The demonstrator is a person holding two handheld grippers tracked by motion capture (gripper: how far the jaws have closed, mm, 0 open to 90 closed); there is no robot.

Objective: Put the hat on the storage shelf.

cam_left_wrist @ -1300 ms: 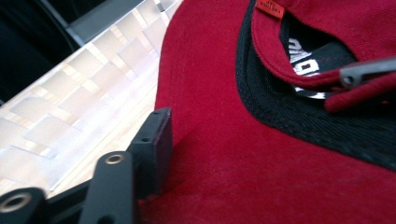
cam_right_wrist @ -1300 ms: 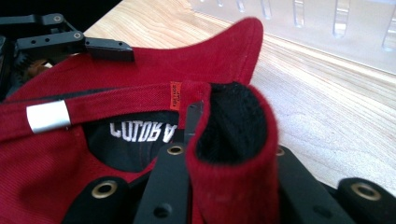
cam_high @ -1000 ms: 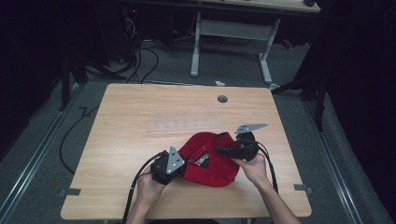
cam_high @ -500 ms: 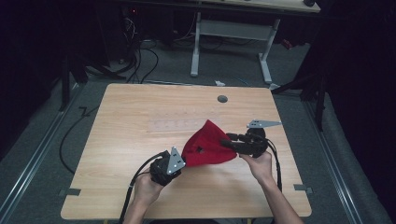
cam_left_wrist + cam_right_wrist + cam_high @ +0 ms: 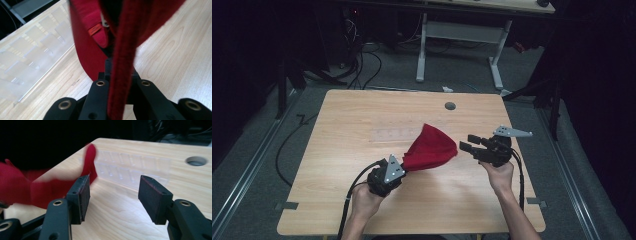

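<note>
Red cloth [image 5: 430, 149] | bunched above the worktop [image 5: 362, 125], near its middle | left claw [image 5: 401, 165] clamped on its lower-left end | right claw [image 5: 466, 143] just beside its right edge, jaws apart after just opening, nothing between them | clear plastic tray [image 5: 394, 134] lies behind the cloth

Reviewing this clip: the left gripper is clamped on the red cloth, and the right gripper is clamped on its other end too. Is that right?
Not quite. The left gripper is clamped on the red cloth, but the right gripper holds nothing: its jaws have just been opening and stand apart with bare table between them, the cloth off to one side. The right gripper view shows this.
</note>
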